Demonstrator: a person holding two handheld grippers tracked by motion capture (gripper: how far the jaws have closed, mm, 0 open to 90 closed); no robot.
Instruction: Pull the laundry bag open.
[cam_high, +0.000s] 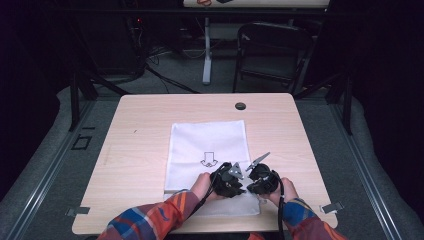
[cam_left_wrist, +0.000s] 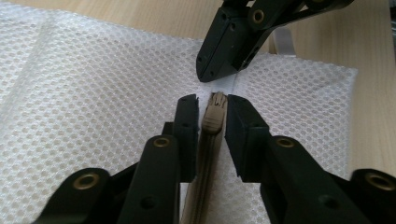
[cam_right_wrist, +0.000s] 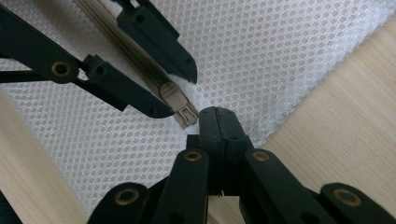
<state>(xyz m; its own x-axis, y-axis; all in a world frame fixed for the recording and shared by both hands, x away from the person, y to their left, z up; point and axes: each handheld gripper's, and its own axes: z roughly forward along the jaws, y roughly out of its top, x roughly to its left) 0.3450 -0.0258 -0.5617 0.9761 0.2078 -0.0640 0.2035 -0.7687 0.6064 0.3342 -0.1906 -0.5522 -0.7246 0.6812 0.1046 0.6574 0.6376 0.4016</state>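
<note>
A white mesh bag (cam_high: 207, 140) lies flat on the wooden table (cam_high: 140, 130), with a small arrow mark printed on it. Its beige zipper pull (cam_left_wrist: 214, 119) sits near the bag's near right end. My left gripper (cam_left_wrist: 212, 100) is open, its jaws standing narrowly apart on either side of the pull. My right gripper (cam_right_wrist: 217, 114) is shut on the mesh bag's fabric just past the zipper pull (cam_right_wrist: 180, 105). The two grippers nearly touch tip to tip. In the high view the left gripper (cam_high: 242, 182) and right gripper (cam_high: 250, 182) meet over the bag's near edge.
A black round cap (cam_high: 240, 106) sits in the table's far edge. A dark folding chair (cam_high: 272, 50) and a white table leg (cam_high: 207, 55) stand on the floor beyond. Bare wood surrounds the bag on every side.
</note>
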